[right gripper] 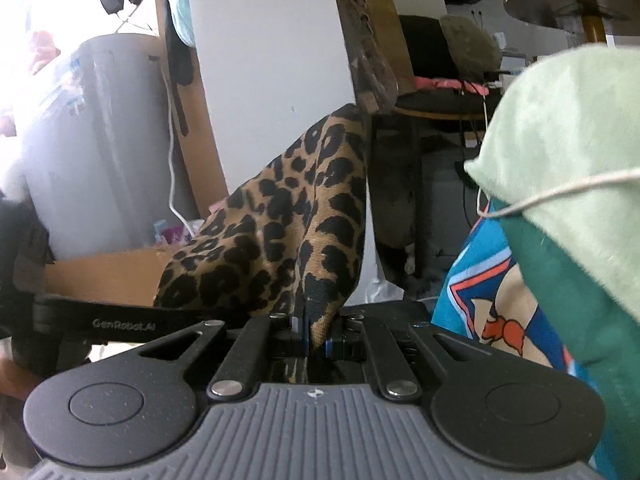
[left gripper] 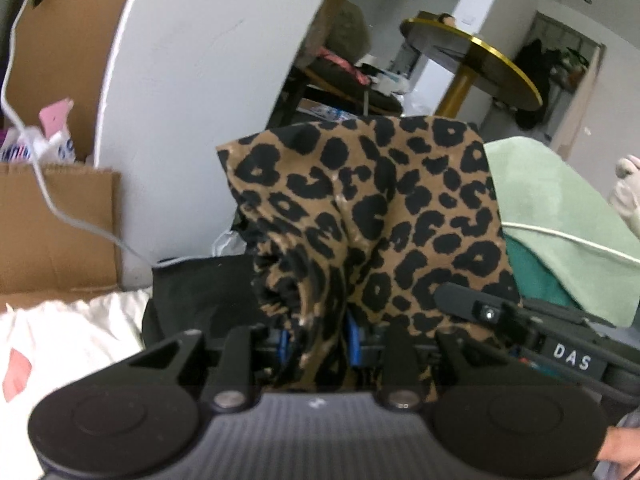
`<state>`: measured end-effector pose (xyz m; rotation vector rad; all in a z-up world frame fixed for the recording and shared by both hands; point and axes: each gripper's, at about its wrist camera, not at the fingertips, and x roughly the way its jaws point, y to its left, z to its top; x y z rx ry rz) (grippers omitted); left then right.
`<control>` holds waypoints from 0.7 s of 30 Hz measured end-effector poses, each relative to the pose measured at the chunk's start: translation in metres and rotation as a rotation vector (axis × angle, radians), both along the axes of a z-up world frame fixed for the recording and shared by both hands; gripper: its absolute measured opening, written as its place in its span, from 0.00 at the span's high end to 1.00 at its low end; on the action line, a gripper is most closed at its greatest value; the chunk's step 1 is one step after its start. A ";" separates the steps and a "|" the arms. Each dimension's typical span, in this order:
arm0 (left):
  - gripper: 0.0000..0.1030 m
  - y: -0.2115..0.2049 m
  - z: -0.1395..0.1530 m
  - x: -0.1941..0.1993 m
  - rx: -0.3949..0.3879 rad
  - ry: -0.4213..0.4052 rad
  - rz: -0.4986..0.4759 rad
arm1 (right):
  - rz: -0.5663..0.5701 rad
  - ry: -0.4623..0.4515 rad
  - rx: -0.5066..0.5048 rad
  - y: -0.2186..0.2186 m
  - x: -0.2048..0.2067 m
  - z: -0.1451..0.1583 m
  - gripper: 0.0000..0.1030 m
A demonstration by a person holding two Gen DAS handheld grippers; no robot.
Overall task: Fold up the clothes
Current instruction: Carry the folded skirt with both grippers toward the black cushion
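Note:
A leopard-print garment (left gripper: 380, 216) is held up between both grippers. In the left wrist view my left gripper (left gripper: 320, 344) is shut on a bunched fold of it, the cloth rising in front of the camera and hiding the fingertips. The other gripper's black body (left gripper: 500, 316) shows just to its right. In the right wrist view my right gripper (right gripper: 316, 336) is shut on a thin edge of the same garment (right gripper: 288, 224), which stretches up and leftward toward the left gripper's body (right gripper: 120, 320).
A pile of clothes lies to the right: a pale green one (right gripper: 568, 128) over dark green and blue printed ones (right gripper: 500, 300). A cardboard box (left gripper: 56, 228), a white cable (left gripper: 44, 184), a white round panel (left gripper: 192, 100), white cloth (left gripper: 68, 332) and a gold-rimmed table (left gripper: 480, 60) surround the spot.

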<state>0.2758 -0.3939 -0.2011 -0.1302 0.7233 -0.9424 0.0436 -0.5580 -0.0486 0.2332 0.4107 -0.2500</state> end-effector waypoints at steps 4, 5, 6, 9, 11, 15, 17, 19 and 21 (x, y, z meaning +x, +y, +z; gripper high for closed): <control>0.72 -0.006 -0.018 -0.006 -0.031 0.030 0.041 | 0.001 0.021 -0.071 -0.002 0.007 -0.015 0.94; 0.72 -0.009 -0.023 -0.009 -0.036 0.025 0.056 | -0.001 0.027 -0.082 -0.004 0.009 -0.018 0.94; 0.72 -0.013 -0.028 -0.010 -0.045 0.025 0.073 | -0.003 0.034 -0.093 -0.006 0.010 -0.021 0.94; 0.72 -0.023 -0.047 -0.011 -0.068 0.029 0.117 | -0.016 0.063 -0.117 -0.014 0.017 -0.032 0.94; 0.72 -0.030 -0.059 -0.009 -0.077 0.048 0.135 | -0.031 0.087 -0.125 -0.020 0.023 -0.043 0.94; 0.72 -0.034 -0.073 0.005 -0.089 0.080 0.138 | -0.047 0.124 -0.137 -0.029 0.038 -0.060 0.94; 0.72 -0.032 -0.081 0.019 -0.098 0.090 0.141 | -0.036 0.134 -0.147 -0.033 0.046 -0.065 0.94; 0.72 -0.029 -0.084 0.031 -0.104 0.098 0.144 | -0.021 0.140 -0.149 -0.036 0.055 -0.068 0.94; 0.72 -0.027 -0.087 0.044 -0.106 0.118 0.147 | -0.006 0.145 -0.145 -0.039 0.066 -0.072 0.94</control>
